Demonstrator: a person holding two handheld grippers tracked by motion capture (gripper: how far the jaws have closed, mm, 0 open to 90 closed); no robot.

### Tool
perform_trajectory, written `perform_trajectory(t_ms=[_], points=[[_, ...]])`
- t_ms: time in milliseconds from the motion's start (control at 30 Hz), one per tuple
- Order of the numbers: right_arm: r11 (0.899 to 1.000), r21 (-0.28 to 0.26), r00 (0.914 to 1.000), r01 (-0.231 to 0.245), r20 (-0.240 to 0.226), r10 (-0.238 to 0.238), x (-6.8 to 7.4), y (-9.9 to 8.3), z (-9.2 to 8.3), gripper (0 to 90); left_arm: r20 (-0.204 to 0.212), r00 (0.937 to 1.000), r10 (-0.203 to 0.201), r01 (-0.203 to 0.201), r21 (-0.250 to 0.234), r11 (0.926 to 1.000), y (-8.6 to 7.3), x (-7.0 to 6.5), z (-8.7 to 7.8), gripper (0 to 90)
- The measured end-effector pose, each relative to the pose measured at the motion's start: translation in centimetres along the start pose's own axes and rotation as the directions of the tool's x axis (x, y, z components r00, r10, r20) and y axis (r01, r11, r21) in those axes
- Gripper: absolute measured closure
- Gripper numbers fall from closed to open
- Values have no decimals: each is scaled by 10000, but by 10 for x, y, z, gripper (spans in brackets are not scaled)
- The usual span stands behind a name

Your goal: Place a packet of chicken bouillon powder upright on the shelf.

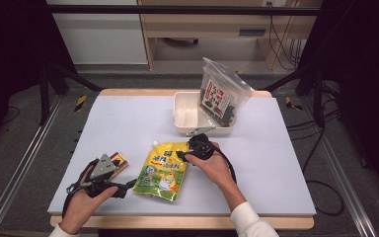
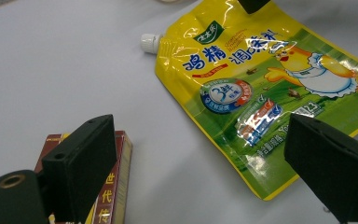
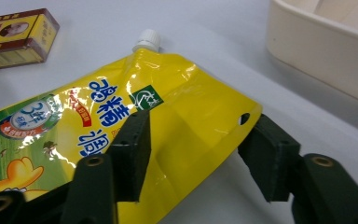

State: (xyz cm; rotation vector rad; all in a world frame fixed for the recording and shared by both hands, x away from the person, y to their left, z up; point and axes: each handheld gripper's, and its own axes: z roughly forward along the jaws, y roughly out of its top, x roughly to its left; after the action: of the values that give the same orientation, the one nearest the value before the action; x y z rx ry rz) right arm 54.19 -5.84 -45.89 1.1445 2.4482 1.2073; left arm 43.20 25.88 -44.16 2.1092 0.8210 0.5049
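Yellow spouted pouch (image 1: 162, 171) is lying flat on the table (image 1: 276, 163) near its front edge, between both hands; right gripper (image 1: 184, 154) is straddling its top corner, jaws partway apart, one pad over the printed face, the other just off the edge by the hang hole, not pressing it; left gripper (image 1: 126, 186) is hanging released, jaws wide apart, nothing between them; red-and-yellow box (image 1: 119, 162) is lying just beside it, under its left jaw in the left gripper view; cream tray (image 1: 183, 114) is sitting beyond the pouch, seaweed bag (image 1: 221, 94) leaning in it; nothing is blocking the pouch; right gripper view is showing the white cap (image 3: 147, 40) and the hang hole; high view is too small for those.
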Motion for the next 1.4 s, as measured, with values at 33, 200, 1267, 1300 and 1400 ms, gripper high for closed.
perform_trajectory(t_ms=[33,200,1267,1300,1400], points=[[10000,-5,9999,95,51,-95,0,0,0,508,-2,10000,-6,6,-4,10000,0,0,0,95],[9998,10,9993,190,313,-190,-1,3,2,635,26,10000,-3,3,6,10000,0,0,1,102],[9911,-917,9949,968,384,-936,-10,39,-48,900,340,9994,-74,82,-252,9996,12,-2,-5,121],[9899,-956,9941,1045,377,-1013,-11,40,-50,900,343,9994,-77,86,-272,9996,12,-3,-5,121],[9873,-1129,9934,1118,369,-1082,-12,43,-58,900,363,9993,28,-17,-323,9995,17,-4,-6,120]])
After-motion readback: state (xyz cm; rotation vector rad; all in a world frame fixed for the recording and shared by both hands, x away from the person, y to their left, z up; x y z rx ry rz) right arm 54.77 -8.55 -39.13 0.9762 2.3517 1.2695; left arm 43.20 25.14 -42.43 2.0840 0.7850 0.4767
